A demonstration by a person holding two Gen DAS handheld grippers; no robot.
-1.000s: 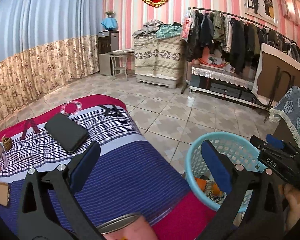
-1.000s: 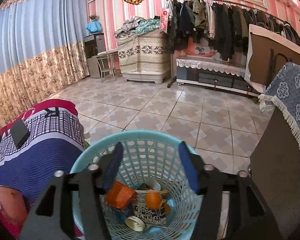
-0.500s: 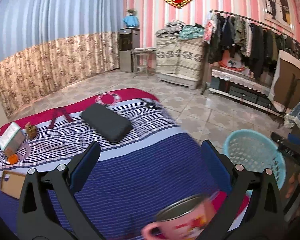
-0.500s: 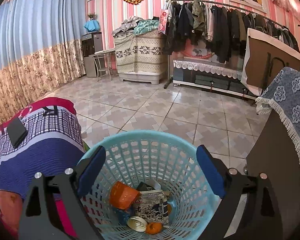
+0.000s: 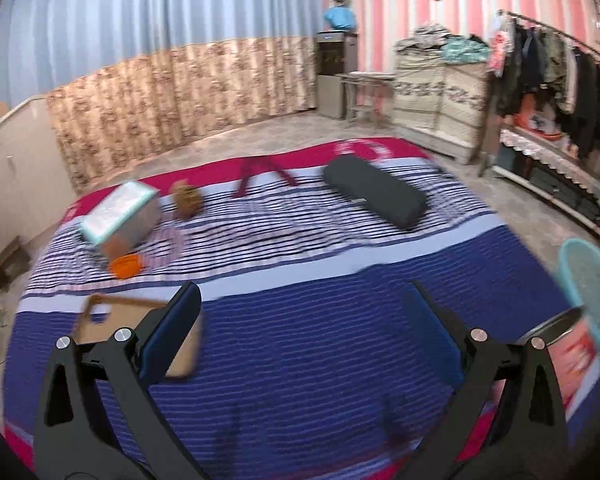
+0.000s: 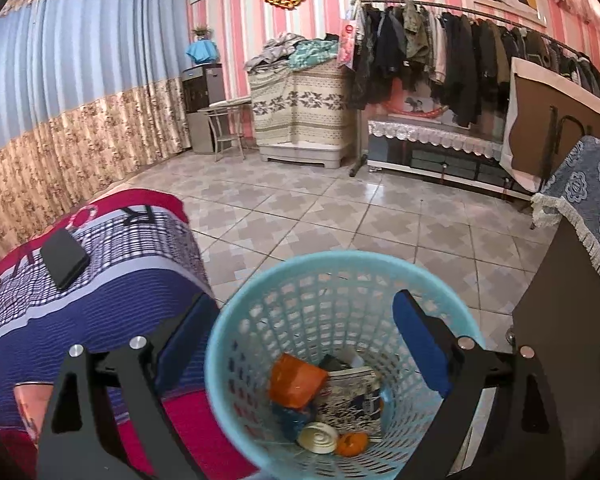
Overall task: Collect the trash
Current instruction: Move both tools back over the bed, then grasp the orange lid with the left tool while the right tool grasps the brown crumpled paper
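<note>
My left gripper [image 5: 302, 330] hangs level over the striped bedspread [image 5: 300, 344], jaws spread wide and empty; it has swung left since a second ago, pushing the blue basket [image 5: 590, 280] out to three o'clock. My right gripper [image 6: 300, 338], also wide and empty, has opened above that basket, where the orange wrapper [image 6: 296, 384] and the small orange fruit [image 6: 352, 443] now lie.

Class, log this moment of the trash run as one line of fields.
left claw: open, empty, over bed | right claw: open, empty, above blue basket | basket: orange wrapper, white lid inside
</note>
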